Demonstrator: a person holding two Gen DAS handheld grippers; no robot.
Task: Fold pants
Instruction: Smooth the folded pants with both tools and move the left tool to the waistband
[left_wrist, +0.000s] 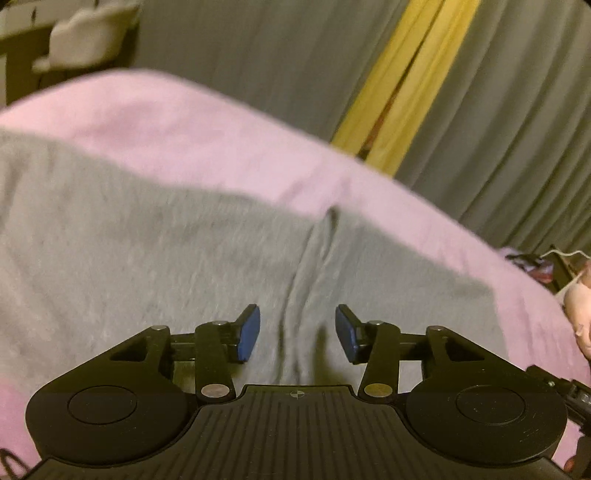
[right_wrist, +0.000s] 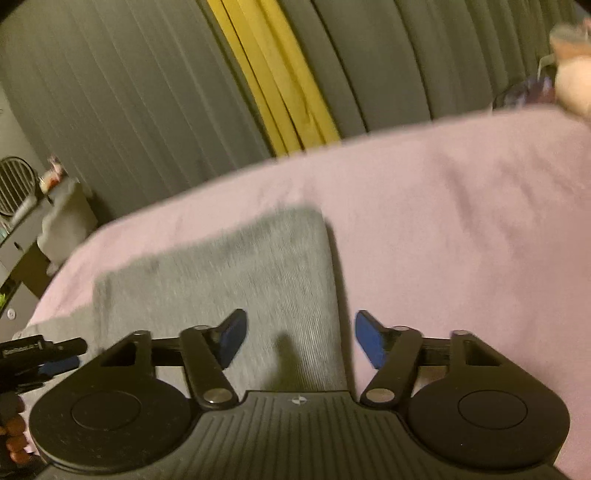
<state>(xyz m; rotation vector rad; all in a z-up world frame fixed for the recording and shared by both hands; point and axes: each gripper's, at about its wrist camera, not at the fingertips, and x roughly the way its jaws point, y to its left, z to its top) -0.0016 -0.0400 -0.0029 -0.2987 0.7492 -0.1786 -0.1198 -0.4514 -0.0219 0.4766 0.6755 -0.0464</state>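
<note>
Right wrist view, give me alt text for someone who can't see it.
Open right tongs with blue pads hover over folded grey knit pants lying on a pink bedsheet, nothing gripped. Grey curtains hang behind.

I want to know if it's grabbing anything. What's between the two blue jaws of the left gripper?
Nothing is pinched. In the left wrist view the left gripper is open above the grey pants, over a crease.

We are seeing both views smeared by motion blur. The grey pants (left_wrist: 147, 258) are running off the left wrist view's left edge, over the pink sheet (left_wrist: 184, 129). Beyond the sheet's right end, a blurred pale shape (right_wrist: 572, 81) is staying unidentifiable.
</note>
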